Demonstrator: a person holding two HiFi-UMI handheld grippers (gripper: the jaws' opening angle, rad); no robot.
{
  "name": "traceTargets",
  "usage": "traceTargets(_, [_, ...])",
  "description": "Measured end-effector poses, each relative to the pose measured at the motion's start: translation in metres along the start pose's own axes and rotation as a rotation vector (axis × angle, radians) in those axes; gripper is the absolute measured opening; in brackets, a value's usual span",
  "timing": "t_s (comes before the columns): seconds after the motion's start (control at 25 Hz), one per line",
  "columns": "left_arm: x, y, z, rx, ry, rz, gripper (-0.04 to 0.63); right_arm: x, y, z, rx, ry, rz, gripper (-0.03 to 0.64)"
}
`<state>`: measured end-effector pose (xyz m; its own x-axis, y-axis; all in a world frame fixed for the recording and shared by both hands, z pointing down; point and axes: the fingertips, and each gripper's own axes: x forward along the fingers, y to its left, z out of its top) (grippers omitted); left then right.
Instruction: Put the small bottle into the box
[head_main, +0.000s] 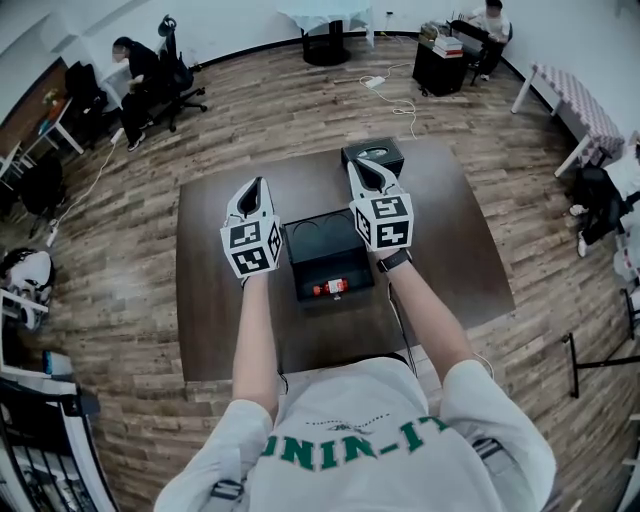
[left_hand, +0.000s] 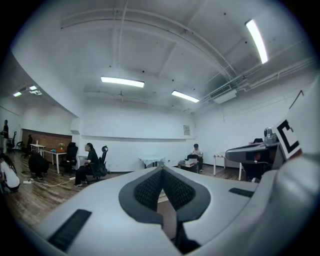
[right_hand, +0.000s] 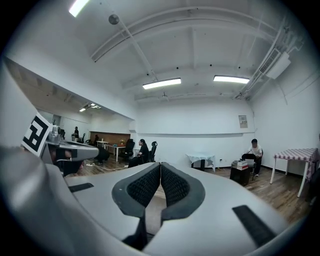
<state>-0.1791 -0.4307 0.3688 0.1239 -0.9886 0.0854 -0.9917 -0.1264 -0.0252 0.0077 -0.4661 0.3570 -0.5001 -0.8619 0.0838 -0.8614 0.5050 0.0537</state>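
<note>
head view: a black box (head_main: 330, 258) sits open at the middle of the brown desk (head_main: 215, 300). the small bottle (head_main: 330, 288), with a red label, lies on its side inside the box, at the box's 6 o'clock end. the left gripper (head_main: 257, 184) is held just beside the box at its 10 o'clock, and the right gripper (head_main: 357, 163) at its 1 o'clock. both are clear of the bottle. a smaller dark case (head_main: 385, 152) stands near the desk's 12 o'clock edge.

left gripper view: the jaws meet at their tips with nothing between them, so this gripper is closed and empty.

right gripper view: the jaws are pressed together, also empty. a seated person (right_hand: 255, 150) shows at 3 o'clock.
</note>
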Motion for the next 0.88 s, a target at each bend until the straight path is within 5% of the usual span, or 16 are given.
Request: traceTargets(0.88, [-0.003,-0.011,0.007,0.011,-0.023,-0.015,0.012,-0.004,0.001,0.002,0.009,-0.004,-0.027,0.015])
